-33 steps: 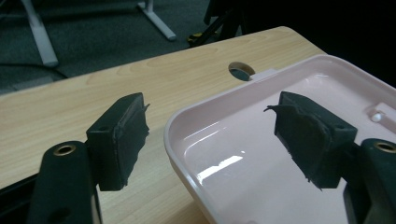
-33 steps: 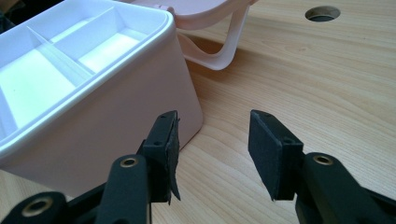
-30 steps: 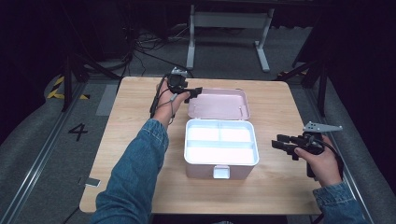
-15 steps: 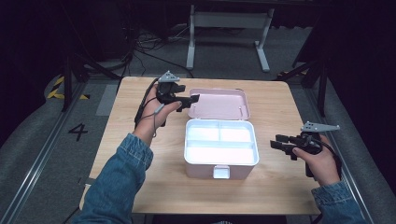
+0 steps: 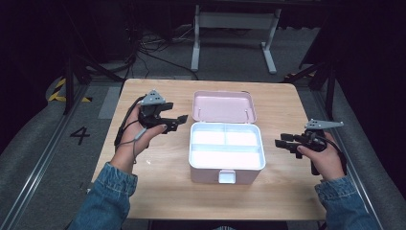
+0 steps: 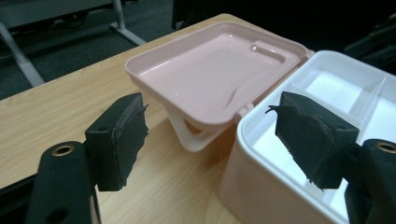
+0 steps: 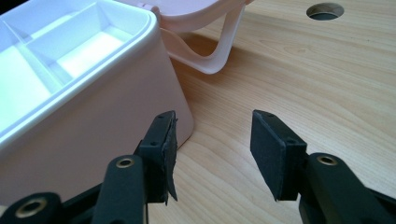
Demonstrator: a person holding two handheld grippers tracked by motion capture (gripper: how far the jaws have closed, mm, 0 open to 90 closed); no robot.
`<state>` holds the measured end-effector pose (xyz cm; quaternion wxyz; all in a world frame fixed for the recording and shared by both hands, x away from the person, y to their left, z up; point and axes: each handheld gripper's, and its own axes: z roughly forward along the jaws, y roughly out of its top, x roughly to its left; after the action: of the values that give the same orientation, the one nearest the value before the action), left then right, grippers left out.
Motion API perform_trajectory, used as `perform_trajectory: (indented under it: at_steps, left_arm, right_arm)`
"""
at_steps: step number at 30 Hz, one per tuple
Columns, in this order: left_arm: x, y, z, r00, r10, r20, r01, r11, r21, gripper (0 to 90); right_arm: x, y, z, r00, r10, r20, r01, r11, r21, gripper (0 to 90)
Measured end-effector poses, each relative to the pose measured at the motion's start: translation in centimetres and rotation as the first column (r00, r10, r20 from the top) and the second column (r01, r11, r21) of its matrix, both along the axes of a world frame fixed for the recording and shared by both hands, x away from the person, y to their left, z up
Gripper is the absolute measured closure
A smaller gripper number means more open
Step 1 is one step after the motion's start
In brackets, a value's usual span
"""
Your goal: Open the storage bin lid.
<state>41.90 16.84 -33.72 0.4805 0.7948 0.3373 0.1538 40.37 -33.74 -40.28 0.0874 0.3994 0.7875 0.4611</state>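
Looking down from the high view, we see the pink box (image 5: 226, 152) at the centre of the frame on the table (image 5: 163, 191), its lid (image 5: 223, 106) thrown back flat behind it and the white divided tray inside bare. Our left gripper (image 5: 178, 122) sits left of centre, jaws spread wide and holding nothing, pointing at the hinge side. Our right gripper (image 5: 280, 142) waits at the right of the frame, jaws parted and empty, just beside the box wall.

We judge the main risk is a jaw catching the thin loop handle (image 6: 187, 135) under the lid, or shoving the light box across the wood instead of gripping it.

The hinge is hard to read in the left gripper view, and the front latch (image 5: 226, 176) is too small to tell whether it hangs free. The box's far corners are cut off in the right gripper view.
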Motion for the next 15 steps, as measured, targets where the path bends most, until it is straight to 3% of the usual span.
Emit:
perform_trajectory:
  at_steps: [7,15]
  left_arm:
    - [-2.0,2.2,-1.2,0.999,0.046,-0.005,-0.045,0.9989,0.009,25.4]
    - [-3.5,5.2,-3.4,0.993,0.098,-0.066,-0.099,0.995,-0.014,25.7]
  right_arm:
    - [0.6,0.4,0.3,0.9999,0.013,0.009,-0.013,0.9999,-0.006,50.5]
    - [0.7,0.0,0.3,0.9999,0.009,-0.004,-0.009,0.9998,-0.019,48.5]
